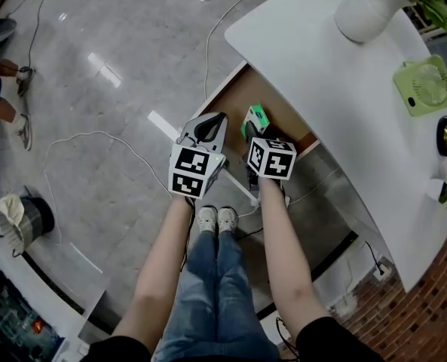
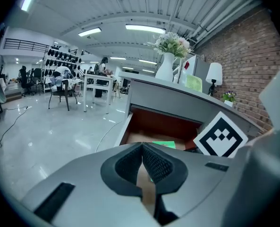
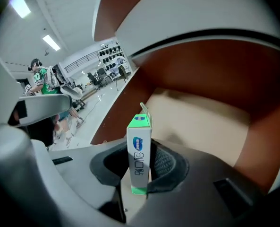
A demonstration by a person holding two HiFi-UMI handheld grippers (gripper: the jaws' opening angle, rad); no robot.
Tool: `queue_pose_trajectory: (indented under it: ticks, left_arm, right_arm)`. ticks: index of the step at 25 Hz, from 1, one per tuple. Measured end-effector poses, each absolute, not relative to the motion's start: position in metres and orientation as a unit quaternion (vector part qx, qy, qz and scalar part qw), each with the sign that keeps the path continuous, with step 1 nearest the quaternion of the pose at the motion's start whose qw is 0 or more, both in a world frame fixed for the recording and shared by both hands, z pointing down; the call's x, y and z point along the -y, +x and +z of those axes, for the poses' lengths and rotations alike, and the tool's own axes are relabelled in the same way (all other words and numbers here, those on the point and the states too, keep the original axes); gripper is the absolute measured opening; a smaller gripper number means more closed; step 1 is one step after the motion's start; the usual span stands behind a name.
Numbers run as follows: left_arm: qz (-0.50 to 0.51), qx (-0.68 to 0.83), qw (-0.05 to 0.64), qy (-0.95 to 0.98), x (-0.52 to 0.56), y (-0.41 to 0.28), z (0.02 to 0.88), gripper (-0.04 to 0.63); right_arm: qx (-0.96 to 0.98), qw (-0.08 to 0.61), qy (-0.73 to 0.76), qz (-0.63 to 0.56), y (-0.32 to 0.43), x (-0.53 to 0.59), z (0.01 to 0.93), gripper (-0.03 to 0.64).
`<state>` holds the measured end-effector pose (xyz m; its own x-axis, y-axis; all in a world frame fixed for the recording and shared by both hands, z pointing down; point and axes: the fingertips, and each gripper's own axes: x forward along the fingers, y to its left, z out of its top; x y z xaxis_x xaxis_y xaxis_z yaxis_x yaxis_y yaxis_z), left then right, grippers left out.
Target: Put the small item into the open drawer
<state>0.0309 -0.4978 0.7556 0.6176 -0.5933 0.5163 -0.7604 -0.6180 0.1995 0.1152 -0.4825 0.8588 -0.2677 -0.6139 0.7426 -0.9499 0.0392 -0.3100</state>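
The small item is a green-and-white box [image 3: 139,155], upright between the pads of my right gripper [image 3: 140,167], which is shut on it. Seen from the head view, the box [image 1: 255,118] hangs over the open wooden drawer [image 1: 234,96] under the white desk [image 1: 321,74]. The drawer's pale floor [image 3: 201,122] lies right below and beyond the box. My left gripper [image 1: 214,123] hovers beside it at the drawer's left front corner. Its pads [image 2: 142,162] are shut together with nothing between them. From the left gripper view I see the drawer [image 2: 163,126] and the green box [image 2: 164,144] ahead.
On the desk stand a green fan [image 1: 424,85] and a white vase [image 1: 366,10]. Cables [image 1: 95,138] trail across the shiny floor to the left. The person's shoes [image 1: 217,219] are just in front of the drawer. A power strip [image 1: 381,271] lies under the desk at right.
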Motion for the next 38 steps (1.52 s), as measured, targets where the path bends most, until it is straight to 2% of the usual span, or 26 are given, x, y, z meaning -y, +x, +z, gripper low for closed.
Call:
queue_pose_trajectory:
  ticks: [7, 16, 22, 25, 33, 38]
  left_arm:
    - [0.206, 0.387, 0.212, 0.873, 0.490, 0.024, 0.762, 0.021]
    - [0.206, 0.385, 0.215, 0.873, 0.486, 0.022, 0.763, 0.021]
    - [0.205, 0.388, 0.214, 0.873, 0.486, 0.020, 0.759, 0.022]
    - [0.202, 0.389, 0.213, 0.873, 0.487, 0.019, 0.756, 0.021]
    - [0.196, 0.393, 0.207, 0.874, 0.484, 0.017, 0.740, 0.021]
    - [0.193, 0.395, 0.197, 0.876, 0.477, 0.013, 0.709, 0.021]
  right_arm:
    - [0.648, 0.282, 0.545, 0.452, 0.121, 0.475, 0.893, 0.087]
    - [0.623, 0.320, 0.569, 0.431, 0.135, 0.473, 0.898, 0.112]
    - [0.630, 0.313, 0.617, 0.353, 0.146, 0.487, 0.875, 0.308]
    - [0.635, 0.310, 0.624, 0.335, 0.147, 0.491, 0.865, 0.353]
    - [0.655, 0.279, 0.621, 0.327, 0.136, 0.486, 0.837, 0.347]
    - [0.683, 0.229, 0.621, 0.309, 0.122, 0.467, 0.783, 0.211]
